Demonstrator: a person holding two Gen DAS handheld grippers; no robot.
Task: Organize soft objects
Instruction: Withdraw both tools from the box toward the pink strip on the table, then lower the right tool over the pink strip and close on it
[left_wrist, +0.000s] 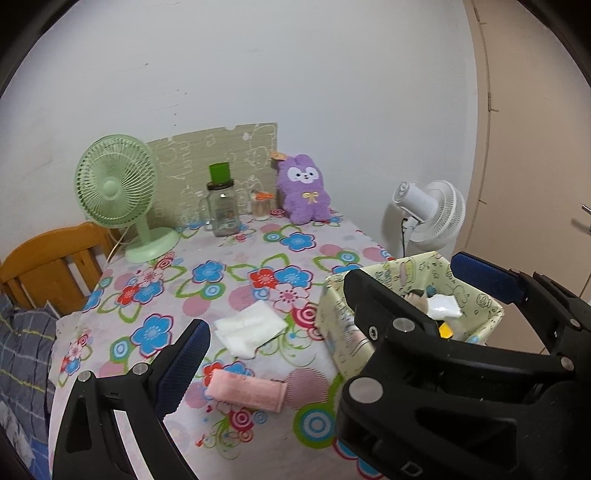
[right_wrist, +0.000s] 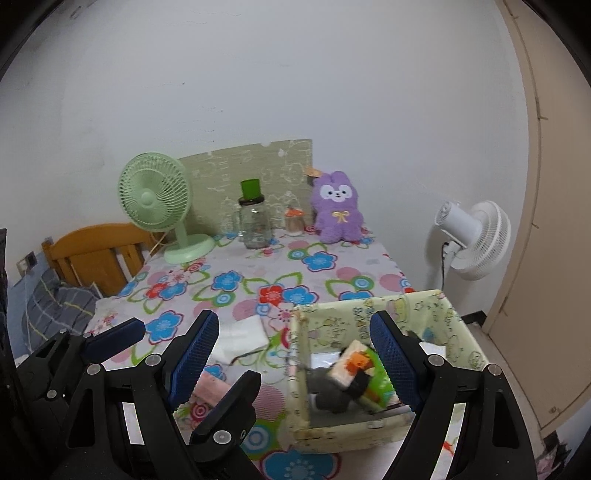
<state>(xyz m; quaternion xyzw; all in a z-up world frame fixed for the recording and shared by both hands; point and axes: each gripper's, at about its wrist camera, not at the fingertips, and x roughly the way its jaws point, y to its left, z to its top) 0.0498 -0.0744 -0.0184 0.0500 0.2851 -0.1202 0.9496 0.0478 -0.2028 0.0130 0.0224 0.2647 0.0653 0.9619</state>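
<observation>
A purple plush bunny (left_wrist: 304, 190) (right_wrist: 338, 213) sits upright at the table's far edge. A folded white cloth (left_wrist: 249, 328) (right_wrist: 243, 336) and a pink cloth (left_wrist: 245, 391) (right_wrist: 210, 387) lie on the flowered tablecloth. A pale yellow fabric box (left_wrist: 476, 299) (right_wrist: 369, 306) at the right holds several soft items. My left gripper (left_wrist: 328, 306) is open and empty above the cloths. My right gripper (right_wrist: 295, 339) is open and empty over the box's near left corner. The left gripper (right_wrist: 184, 369) also shows in the right wrist view.
A green desk fan (left_wrist: 118, 195) (right_wrist: 159, 206), a glass jar with green lid (left_wrist: 221, 206) (right_wrist: 253, 221) and a small jar (left_wrist: 261, 206) stand at the back. A white floor fan (left_wrist: 432, 214) (right_wrist: 474, 240) stands right of the table. A wooden bed frame (left_wrist: 48, 266) is left.
</observation>
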